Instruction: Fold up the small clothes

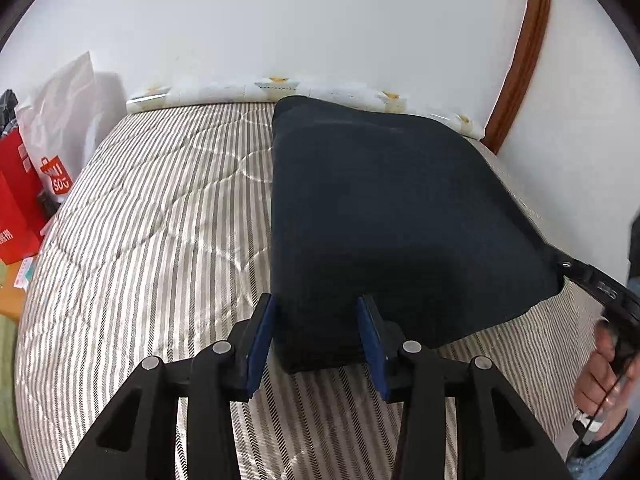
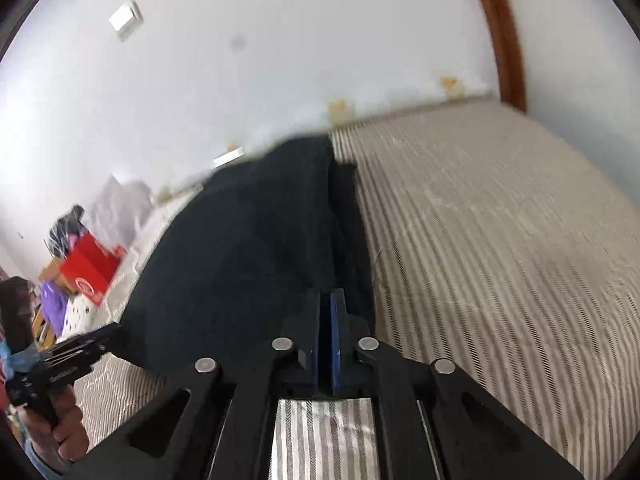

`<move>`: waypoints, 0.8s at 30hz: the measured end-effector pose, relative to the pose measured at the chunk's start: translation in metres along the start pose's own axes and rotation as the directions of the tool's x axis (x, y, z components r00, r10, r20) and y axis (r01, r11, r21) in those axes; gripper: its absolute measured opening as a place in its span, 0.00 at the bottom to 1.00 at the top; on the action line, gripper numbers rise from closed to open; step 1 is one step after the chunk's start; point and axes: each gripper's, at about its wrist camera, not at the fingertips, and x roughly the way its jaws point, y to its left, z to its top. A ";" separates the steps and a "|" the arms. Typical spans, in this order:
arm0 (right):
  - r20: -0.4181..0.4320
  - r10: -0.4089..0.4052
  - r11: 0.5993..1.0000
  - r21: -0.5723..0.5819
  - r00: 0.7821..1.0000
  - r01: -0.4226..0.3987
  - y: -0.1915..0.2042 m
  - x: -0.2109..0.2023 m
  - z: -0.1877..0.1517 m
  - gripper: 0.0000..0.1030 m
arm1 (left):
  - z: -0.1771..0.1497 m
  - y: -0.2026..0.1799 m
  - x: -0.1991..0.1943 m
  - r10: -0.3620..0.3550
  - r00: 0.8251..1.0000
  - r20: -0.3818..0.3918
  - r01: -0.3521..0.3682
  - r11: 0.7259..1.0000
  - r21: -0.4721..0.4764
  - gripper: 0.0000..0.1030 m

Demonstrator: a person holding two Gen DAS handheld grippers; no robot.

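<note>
A dark navy garment [image 1: 400,200], folded into a thick flat slab, lies on the striped quilt [image 1: 160,220] of a bed. My left gripper [image 1: 316,332] stands open, and the garment's near left corner sits between its blue pads [image 1: 258,348]. At the garment's near right corner my right gripper [image 1: 562,266] pinches the cloth and holds that edge slightly off the quilt. The blurred right wrist view shows the right gripper [image 2: 329,300] with pads together at the garment [image 2: 248,240] edge. The left gripper [image 2: 114,330] is at the lower left there.
Red boxes [image 1: 12,184] and a white shopping bag [image 1: 60,120] stand off the bed's left side. A patterned white cover [image 1: 224,90] runs along the white wall behind. A curved wooden frame [image 1: 520,52] rises at the right. A person's hand [image 1: 604,380] grips the right handle.
</note>
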 end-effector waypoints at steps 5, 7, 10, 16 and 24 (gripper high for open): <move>-0.039 -0.028 0.999 0.020 0.999 0.029 -0.006 0.005 -0.013 0.03 | -0.007 0.000 0.002 -0.007 1.000 -0.020 0.007 1.000 -0.005 0.42; -0.052 -0.046 0.999 0.020 0.998 0.047 -0.003 0.000 -0.012 0.05 | -0.009 -0.003 0.000 0.001 1.000 -0.029 -0.001 1.000 -0.001 0.43; -0.073 -0.126 0.991 -0.059 0.989 0.122 0.008 -0.009 -0.013 0.06 | -0.012 -0.006 -0.005 0.008 0.999 -0.039 -0.008 1.000 0.003 0.43; -0.059 -0.228 0.962 -0.168 0.972 0.215 0.040 -0.044 -0.007 0.31 | -0.013 -0.022 -0.037 0.024 0.999 -0.028 -0.024 1.000 -0.009 0.44; 0.022 -0.181 0.967 -0.181 0.983 0.182 0.075 -0.126 0.003 0.70 | -0.016 -0.059 -0.125 0.028 0.995 0.099 -0.030 0.999 0.016 0.76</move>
